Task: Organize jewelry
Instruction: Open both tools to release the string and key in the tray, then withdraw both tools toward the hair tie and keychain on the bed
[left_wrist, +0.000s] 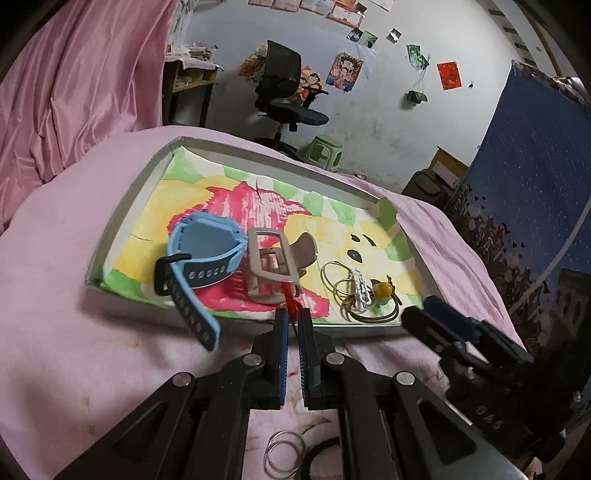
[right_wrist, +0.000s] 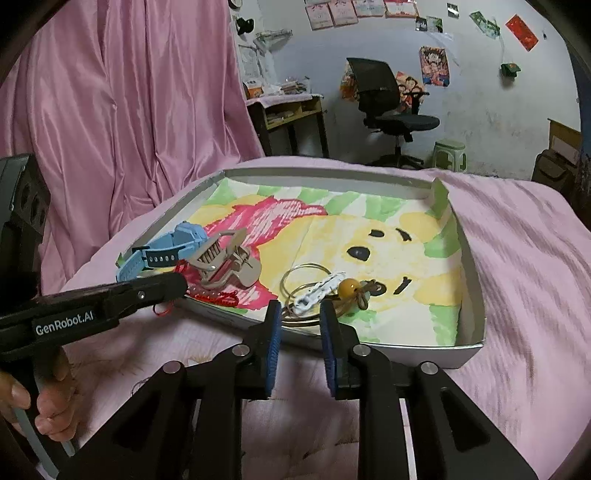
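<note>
Your left claw (left_wrist: 291, 321) is clenched on a red cord (left_wrist: 290, 299) at the tray's (left_wrist: 258, 157) near rim. Your right claw (right_wrist: 297, 314) stands released above the rim, facing gold hoops (right_wrist: 301, 277) and a white clip (right_wrist: 319, 291) inside the tray on the bed (right_wrist: 517, 258).

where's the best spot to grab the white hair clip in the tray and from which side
Probably its far end, taken across the narrow width. The white hair clip lies flat and slanted in the tray over the metal rings, its near end tangled with the rings and cord beside the yellow bead. Come from above with the open right gripper, jaws straddling its long edges.
</note>
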